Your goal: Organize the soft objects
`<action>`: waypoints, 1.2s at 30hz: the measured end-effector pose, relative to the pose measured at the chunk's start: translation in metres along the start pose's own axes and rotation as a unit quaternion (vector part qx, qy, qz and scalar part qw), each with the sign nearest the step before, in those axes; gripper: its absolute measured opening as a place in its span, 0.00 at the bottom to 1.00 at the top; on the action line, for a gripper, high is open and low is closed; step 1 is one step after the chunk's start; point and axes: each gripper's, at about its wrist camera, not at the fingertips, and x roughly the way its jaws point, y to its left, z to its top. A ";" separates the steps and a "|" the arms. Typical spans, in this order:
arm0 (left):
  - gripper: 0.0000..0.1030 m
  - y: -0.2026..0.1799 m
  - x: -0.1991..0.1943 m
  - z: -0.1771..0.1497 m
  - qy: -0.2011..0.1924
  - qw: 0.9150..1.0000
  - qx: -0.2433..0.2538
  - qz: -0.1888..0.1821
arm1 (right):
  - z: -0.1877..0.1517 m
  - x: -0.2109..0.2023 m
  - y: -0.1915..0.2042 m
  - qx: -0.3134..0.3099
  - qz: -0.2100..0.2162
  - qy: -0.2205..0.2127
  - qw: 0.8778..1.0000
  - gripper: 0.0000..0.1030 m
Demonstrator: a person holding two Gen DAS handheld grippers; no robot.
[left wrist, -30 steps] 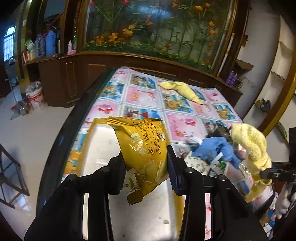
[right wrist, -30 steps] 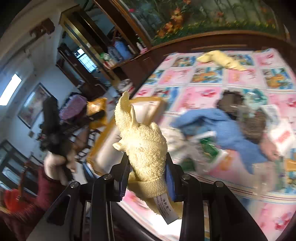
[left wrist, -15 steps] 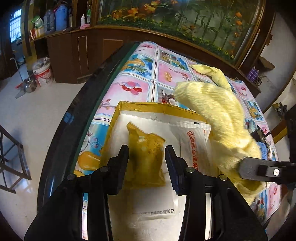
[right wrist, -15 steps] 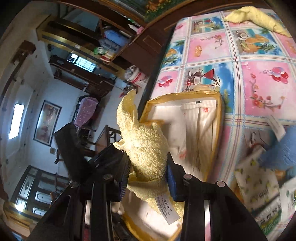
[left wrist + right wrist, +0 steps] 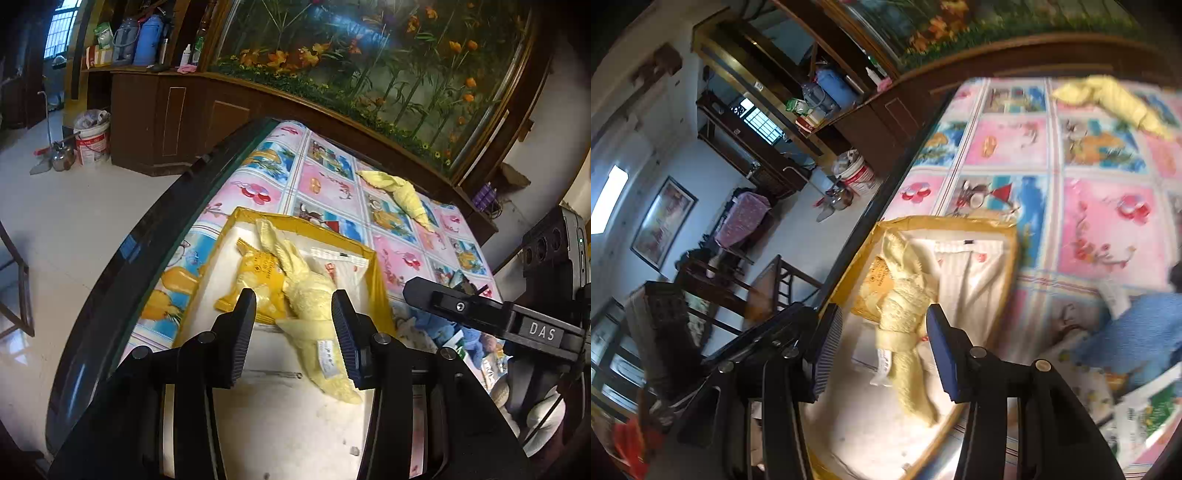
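Observation:
A pale yellow towel (image 5: 306, 295) with a white label lies in the yellow-rimmed tray (image 5: 303, 226), partly over a yellow snack bag (image 5: 255, 277). My left gripper (image 5: 293, 336) hovers open just above them, its pads clear of both. In the right wrist view the same towel (image 5: 905, 314) lies in the tray (image 5: 945, 221) below my right gripper (image 5: 884, 349). Its jaws are opening and the pads stand off the towel on both sides. A white packet (image 5: 960, 273) lies flat in the tray beside the towel.
A second yellow towel (image 5: 402, 192) lies far back on the patterned tablecloth (image 5: 325, 177). A blue cloth (image 5: 1137, 332) and several printed packets sit right of the tray. The dark table edge (image 5: 155, 236) runs along the left, with floor beyond. A wooden cabinet stands behind.
The left gripper set the snack bag down in the tray and let go. The right gripper carried the yellow towel over the tray and released it; it now lies across the bag.

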 end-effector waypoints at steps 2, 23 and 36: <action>0.41 -0.011 -0.009 -0.008 -0.010 1.000 -0.009 -0.013 | -0.006 -0.016 0.004 -0.024 -0.009 -0.017 1.000 0.46; 0.59 -0.100 -0.025 -0.055 0.005 0.995 0.009 -0.099 | -0.082 -0.173 -0.098 -0.005 -0.164 -0.178 0.970 0.63; 0.59 -0.190 0.061 -0.109 0.104 0.979 0.171 -0.041 | -0.113 -0.184 -0.172 0.079 -0.177 -0.139 0.971 0.63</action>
